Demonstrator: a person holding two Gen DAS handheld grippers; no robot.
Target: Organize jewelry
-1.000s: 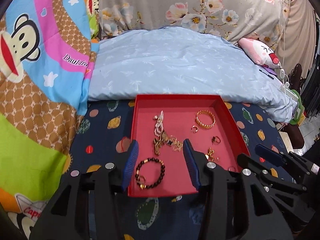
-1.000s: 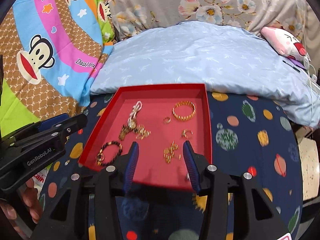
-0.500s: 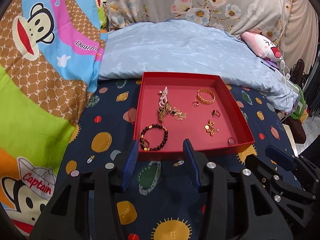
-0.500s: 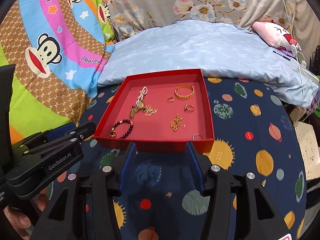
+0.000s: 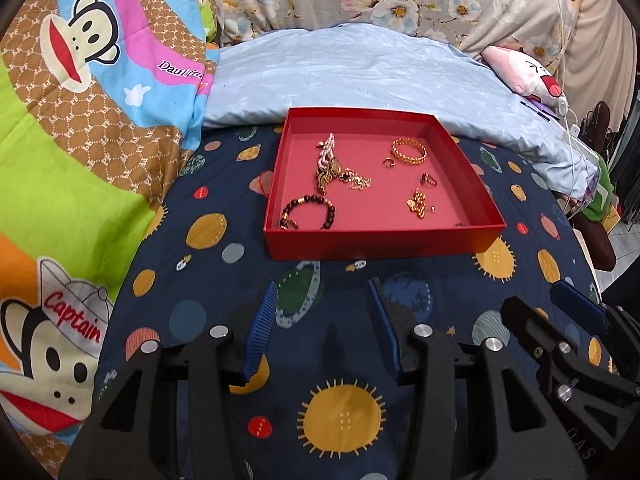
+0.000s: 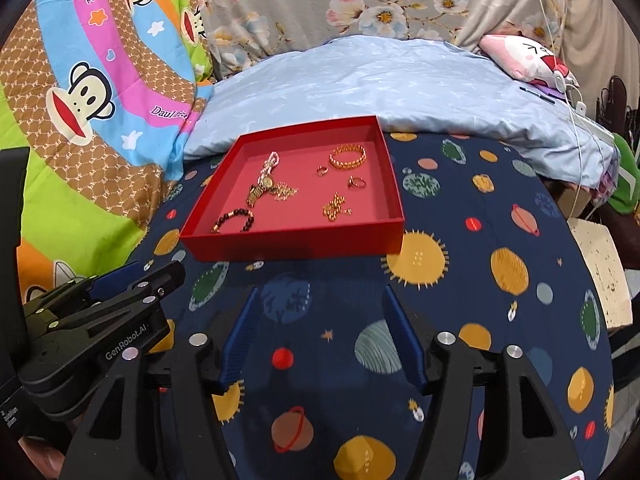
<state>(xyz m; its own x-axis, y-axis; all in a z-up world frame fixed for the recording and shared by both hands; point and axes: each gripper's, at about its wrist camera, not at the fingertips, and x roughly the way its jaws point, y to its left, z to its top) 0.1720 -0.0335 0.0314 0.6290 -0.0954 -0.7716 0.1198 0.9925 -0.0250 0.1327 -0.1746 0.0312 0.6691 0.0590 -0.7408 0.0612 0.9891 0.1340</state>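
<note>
On the planet-print bedspread (image 5: 224, 272), a red tray (image 5: 384, 242) holds the jewelry.
Both grippers hover short of it with nothing between their fingers: the left gripper (image 5: 322, 296) is opening slightly, the right gripper (image 6: 320, 300) spreading wider. A beaded bracelet (image 5: 308, 212) lies in the tray's near left corner.

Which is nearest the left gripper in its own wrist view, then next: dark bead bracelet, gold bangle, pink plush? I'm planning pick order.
From the left gripper, jaws opening, empty:
1. Dark bead bracelet, tray's near left corner.
2. Gold bangle, tray's far right.
3. Pink plush, beyond the tray, far right.
</note>
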